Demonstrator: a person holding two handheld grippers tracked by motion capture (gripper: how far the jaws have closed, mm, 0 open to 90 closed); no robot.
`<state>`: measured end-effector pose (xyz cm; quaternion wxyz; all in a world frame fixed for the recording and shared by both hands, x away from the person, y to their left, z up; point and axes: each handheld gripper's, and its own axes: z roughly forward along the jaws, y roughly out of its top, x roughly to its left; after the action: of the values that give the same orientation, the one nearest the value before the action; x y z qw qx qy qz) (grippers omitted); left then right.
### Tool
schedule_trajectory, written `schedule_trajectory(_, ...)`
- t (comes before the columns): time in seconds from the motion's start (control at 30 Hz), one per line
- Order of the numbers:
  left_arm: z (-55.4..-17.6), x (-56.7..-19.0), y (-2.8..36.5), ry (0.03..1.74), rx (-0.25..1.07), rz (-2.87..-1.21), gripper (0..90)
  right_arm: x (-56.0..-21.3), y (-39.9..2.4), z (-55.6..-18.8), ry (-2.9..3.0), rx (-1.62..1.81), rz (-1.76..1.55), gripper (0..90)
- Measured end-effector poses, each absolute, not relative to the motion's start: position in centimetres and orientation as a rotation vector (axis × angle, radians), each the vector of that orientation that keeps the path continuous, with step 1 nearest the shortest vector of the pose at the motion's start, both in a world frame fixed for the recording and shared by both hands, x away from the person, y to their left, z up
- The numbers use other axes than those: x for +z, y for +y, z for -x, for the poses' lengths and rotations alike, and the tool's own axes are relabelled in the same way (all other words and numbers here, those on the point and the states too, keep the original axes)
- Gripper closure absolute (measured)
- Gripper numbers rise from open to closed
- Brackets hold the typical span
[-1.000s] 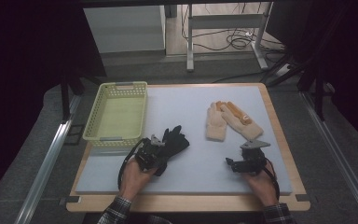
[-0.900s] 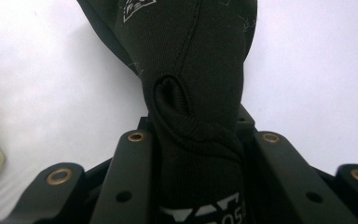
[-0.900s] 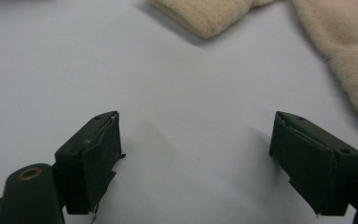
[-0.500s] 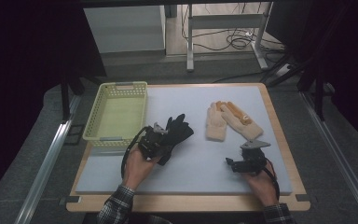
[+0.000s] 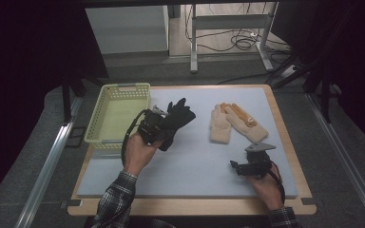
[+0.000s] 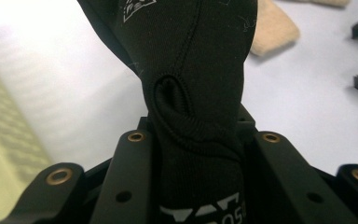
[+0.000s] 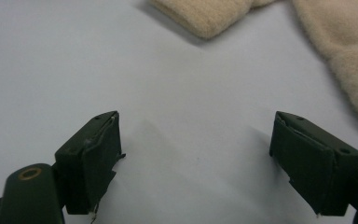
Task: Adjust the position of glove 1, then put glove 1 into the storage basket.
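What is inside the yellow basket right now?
Nothing shows on the basket's floor. Its near right corner is covered by the left claw and the black glove it holds.

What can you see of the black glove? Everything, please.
The black glove is a dark, stretchy knit, neoprene-like, with stitched seams, a white logo print and white lettering near the cuff. The left tool is clamped on its cuff end, bunching the fabric into a fold. Its fingers splay up and away from the tool, above the grey mat, right of the yellow basket and left of the beige gloves. Whether any part rests on the mat is unclear.
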<state>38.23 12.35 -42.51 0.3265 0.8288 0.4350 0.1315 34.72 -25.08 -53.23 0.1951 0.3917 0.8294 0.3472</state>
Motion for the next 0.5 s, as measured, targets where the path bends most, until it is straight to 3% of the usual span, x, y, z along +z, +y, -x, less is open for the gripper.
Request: schedule_trajectory(0.5, -39.7, -41.4, 17.1, 1.254, 0.388, -2.112, 70.1, -53.2, -25.1, -34.7, 2.324, 0.973, -1.096, 16.1)
